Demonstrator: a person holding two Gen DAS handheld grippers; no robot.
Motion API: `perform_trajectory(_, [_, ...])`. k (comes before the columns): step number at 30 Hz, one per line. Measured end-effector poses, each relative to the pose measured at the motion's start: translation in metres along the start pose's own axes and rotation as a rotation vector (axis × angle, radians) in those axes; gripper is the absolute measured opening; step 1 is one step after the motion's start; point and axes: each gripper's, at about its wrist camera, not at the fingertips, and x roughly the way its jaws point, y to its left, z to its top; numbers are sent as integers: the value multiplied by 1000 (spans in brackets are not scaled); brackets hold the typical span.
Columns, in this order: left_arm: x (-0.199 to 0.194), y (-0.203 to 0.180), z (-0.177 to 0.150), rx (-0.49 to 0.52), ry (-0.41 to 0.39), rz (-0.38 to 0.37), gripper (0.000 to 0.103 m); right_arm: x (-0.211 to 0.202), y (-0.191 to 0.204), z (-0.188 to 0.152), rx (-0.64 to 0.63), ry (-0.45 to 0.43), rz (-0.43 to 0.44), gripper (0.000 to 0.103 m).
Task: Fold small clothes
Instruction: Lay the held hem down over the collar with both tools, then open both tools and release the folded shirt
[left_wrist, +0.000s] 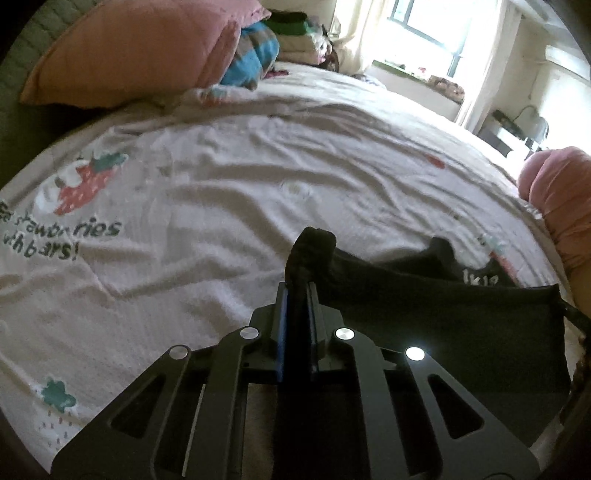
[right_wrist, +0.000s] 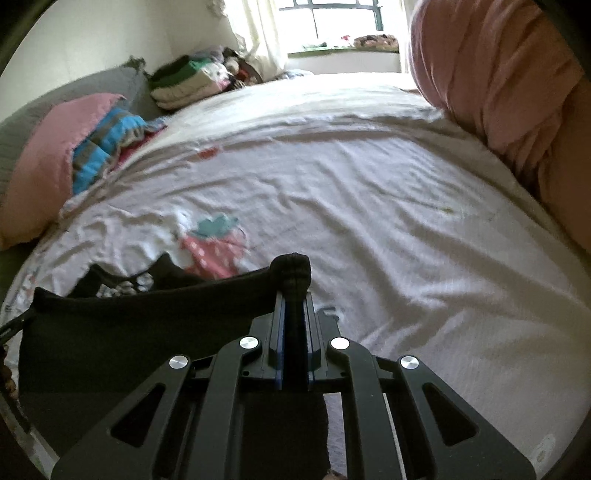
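A small black garment hangs stretched between my two grippers above the bed. My left gripper is shut on one bunched corner of it, which pokes out past the fingertips. My right gripper is shut on the other bunched corner; the black cloth spreads to its left. A white print shows on a lower fold of the garment, also seen in the right wrist view.
The bed sheet is white with strawberry prints and wrinkled. A pink pillow and a blue striped cloth lie at the headboard side. A pile of folded clothes sits by the window. A person's pink sleeve is at the right.
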Motion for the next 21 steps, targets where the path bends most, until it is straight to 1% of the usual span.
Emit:
perform_trajectory(2, [1,0,-2,5,6,11,6,2,-1,-4,10,9,-8,7])
perform_trajectory(5, [-2,-3,-3,24,-8,47,8,6,-3,-9,11,20,-17,9])
perform_trajectory(6, [-4,-3,-3,27,-12,56,8,7,-2,-11,6,29,-32,10])
perform_trajectory(7, [-5,-4,-3,28,-14,60,9,7,-1,-13,5,32,-40,14])
perform_trajectory(8, [-7,-4,-3,30,-15,63,9,6,-1,-14,6,37,-43,15])
perform_trajectory(9, [-9,-4,-3,33,-14,69,9,3,1,-16,6,39,-48,21])
perform_trajectory(10, [-10,-5,-4,38,-14,73,12,-2,2,-18,1,33,-52,32])
perform_trajectory(11, [-12,-7,-5,41,-12,79,14,-4,3,-19,-2,29,-52,36])
perform_trajectory(13, [-16,-9,-7,43,-9,86,24,-16,7,-23,-15,12,-45,47])
perform_trajectory(15, [-20,-11,-9,48,-5,94,29,-26,11,-25,-30,-8,-38,51])
perform_trajectory(18, [-27,-11,-12,50,-4,105,35,-44,19,-29,-54,-32,-10,54])
perform_trajectory(21, [-36,-12,-14,52,-7,96,38,-55,28,-35,-84,-31,26,56])
